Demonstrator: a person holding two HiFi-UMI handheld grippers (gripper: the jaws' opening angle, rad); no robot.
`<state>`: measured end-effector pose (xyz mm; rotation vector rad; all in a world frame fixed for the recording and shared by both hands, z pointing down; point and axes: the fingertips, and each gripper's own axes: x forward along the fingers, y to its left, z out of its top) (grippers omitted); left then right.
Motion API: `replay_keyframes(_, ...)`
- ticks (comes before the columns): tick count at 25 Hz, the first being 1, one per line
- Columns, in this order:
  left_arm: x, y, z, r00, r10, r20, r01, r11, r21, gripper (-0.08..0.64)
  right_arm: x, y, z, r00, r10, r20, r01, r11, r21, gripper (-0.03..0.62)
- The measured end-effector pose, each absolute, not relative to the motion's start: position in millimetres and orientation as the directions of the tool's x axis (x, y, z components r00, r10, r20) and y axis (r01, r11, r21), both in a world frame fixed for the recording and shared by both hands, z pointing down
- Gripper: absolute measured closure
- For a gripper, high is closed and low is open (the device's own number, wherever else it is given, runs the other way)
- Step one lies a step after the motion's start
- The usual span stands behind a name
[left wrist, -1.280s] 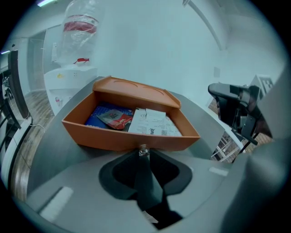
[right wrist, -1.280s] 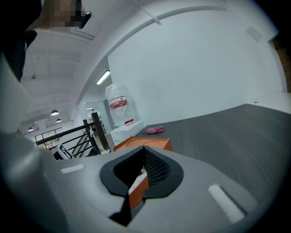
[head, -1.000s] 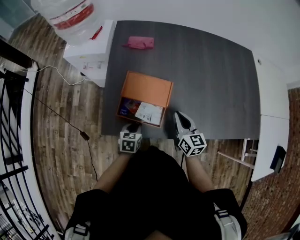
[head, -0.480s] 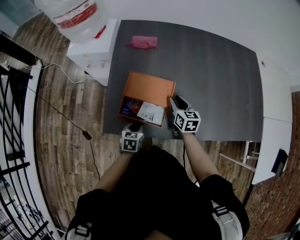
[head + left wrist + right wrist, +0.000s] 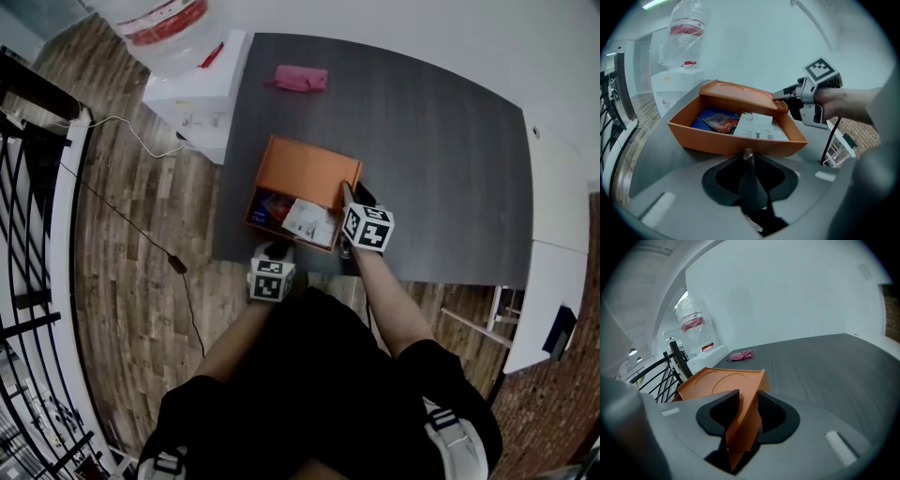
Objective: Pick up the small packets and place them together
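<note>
Since the earlier frame the right gripper [image 5: 351,194] has moved from the table [image 5: 441,159] edge to the orange box [image 5: 717,140]. Its jaws, just opened, stand apart astride the box's right wall. Left gripper [image 5: 748,159]: jaws drawn together, tips at the near wall. A white packet [image 5: 757,127], red packet [image 5: 721,123] and blue packet [image 5: 705,117] lie inside, ahead of the left gripper and left of the right.

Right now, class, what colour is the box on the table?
The box is orange, clearest in the left gripper view.
</note>
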<state>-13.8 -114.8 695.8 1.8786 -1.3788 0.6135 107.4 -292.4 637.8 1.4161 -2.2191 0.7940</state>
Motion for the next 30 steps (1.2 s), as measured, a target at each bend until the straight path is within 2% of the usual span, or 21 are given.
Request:
replay_keyframes(25, -7.4, -97.8, 697.8, 0.346, -0.584, 0.734, -0.938, -0.198, 0.284, 0.484, 108.6, -293.7, 638.1, -0.424, -0.679, 0.599, -0.905, 0.345, -0.249, 0.465)
replay_keyframes(30, -31.6, -96.3, 684.6, 0.332, -0.614, 0.716, -0.94, -0.148, 0.309, 0.412, 114.5, -293.3, 635.3, -0.447, -0.671, 0.592, -0.894, 0.359, -0.269, 0.434)
